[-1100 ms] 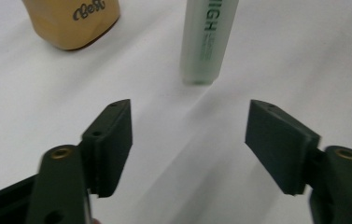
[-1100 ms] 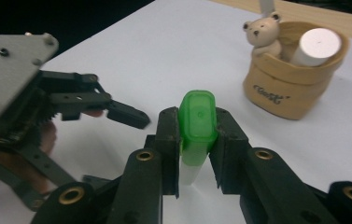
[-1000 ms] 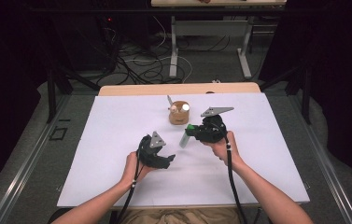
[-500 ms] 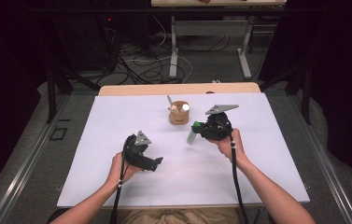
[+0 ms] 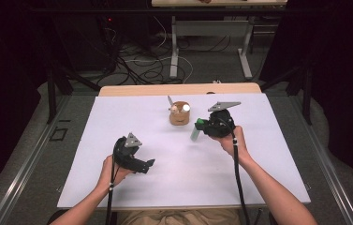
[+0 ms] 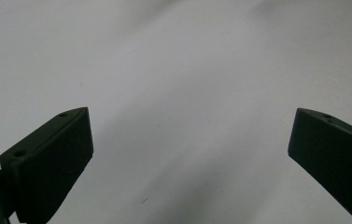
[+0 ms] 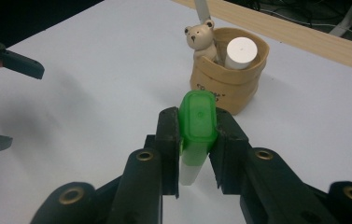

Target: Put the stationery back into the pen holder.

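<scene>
The left gripper (image 5: 147, 165) is held low over the white table (image 5: 268, 154), nearest the person; its fingers (image 6: 52, 158) have just been opening and stand apart with nothing between them. Farther off, the right gripper (image 7: 194, 140) is clamped on a green-capped marker (image 7: 196, 122), tilted toward the bear-trimmed pen holder (image 7: 229, 81) just beyond, likely for insertion.

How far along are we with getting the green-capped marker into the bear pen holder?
Done: the pen holder already holds a white cylinder and a thin stick. In hand: the right gripper is shut on the green-capped marker, short of the holder. The left gripper has just been opening, nothing between its jaws, over the bare white table. Left: carry the marker over the holder and release it.
</scene>
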Motion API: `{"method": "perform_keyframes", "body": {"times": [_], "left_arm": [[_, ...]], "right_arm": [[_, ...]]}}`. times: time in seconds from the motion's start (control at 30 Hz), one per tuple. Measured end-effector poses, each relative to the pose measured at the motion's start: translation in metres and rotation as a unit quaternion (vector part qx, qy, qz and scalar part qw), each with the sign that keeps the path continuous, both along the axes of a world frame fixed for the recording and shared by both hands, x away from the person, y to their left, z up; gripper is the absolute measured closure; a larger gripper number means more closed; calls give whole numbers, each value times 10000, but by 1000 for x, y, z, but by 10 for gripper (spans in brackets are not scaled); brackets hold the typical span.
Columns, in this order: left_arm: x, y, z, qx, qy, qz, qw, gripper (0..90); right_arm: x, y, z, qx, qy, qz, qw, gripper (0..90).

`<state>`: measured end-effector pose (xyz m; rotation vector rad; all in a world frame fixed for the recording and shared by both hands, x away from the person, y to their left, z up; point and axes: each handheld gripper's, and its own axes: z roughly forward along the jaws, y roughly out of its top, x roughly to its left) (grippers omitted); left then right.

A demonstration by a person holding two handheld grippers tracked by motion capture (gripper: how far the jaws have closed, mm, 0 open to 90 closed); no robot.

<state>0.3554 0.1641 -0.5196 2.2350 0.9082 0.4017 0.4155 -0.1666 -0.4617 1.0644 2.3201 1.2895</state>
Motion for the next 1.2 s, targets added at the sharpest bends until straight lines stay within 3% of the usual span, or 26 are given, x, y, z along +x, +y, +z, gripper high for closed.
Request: {"method": "perform_keyframes", "body": {"times": [0.47, 0.77, 0.87, 0.9, 0.93, 1.2], "left_arm": [[1, 1, 1, -55, -7, -3, 10000, 3], [0, 2, 2, -41, 152, -60, 9999, 3], [-1, 2, 2, -116, 24, -6, 9999, 3], [-1, 4, 4, -53, 96, -76, 9999, 3], [-1, 3, 3, -111, 5, -14, 9999, 3], [0, 3, 4, -122, -16, 15, 9999, 3]], "right_arm": [[12, -9, 16, 66, -77, -224, 9997, 750], [20, -10, 21, 1, -45, -255, 9997, 750], [24, -10, 26, -85, -87, -291, 9995, 749], [25, -10, 28, -60, -106, -319, 9994, 750], [25, -11, 30, -67, -111, -333, 9994, 750], [30, -10, 40, -28, -206, -370, 9991, 750]]}}
